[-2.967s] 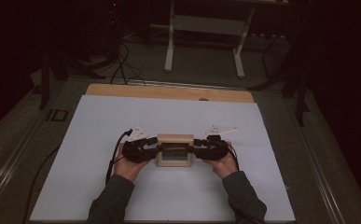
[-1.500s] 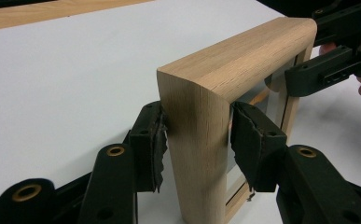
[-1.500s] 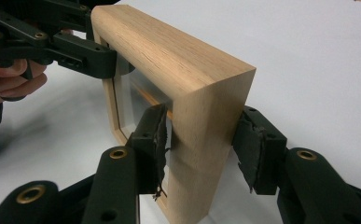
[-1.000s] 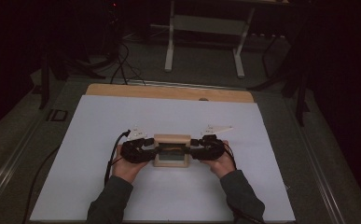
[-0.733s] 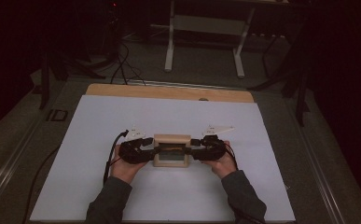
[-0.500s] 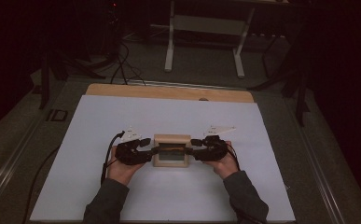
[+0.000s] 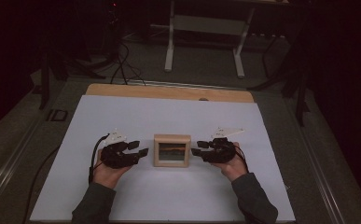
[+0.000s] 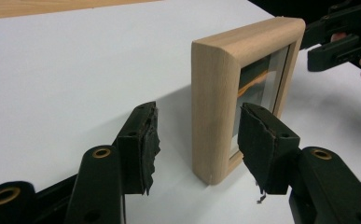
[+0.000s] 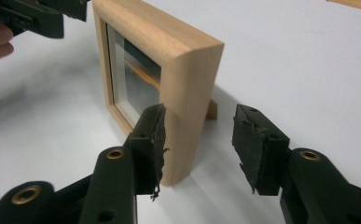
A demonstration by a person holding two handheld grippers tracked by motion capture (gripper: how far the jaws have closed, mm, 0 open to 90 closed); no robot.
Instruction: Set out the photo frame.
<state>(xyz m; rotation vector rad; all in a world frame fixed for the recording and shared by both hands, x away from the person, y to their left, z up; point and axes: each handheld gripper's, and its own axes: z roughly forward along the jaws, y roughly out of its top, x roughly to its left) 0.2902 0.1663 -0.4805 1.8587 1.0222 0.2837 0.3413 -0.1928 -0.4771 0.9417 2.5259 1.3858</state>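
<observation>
At the middle of the white table top [image 7: 122, 116] a small wooden picture frame [image 7: 171, 150] stands upright. The left gripper [image 7: 141, 149] sits just to the frame's left, its jaws apart and clear of the wood. The right gripper [image 7: 196, 150] sits just to the frame's right, jaws just closing, yet parted and off the wood. In each gripper view, the frame's side edge stands beyond the pads [image 8: 145, 140].

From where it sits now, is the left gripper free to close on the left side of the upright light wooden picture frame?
Probably yes. The left gripper is open, its jaws standing to either side of the light wooden picture frame's left edge without touching it, and only bare white table lies around it. The right gripper waits off the far side.
</observation>
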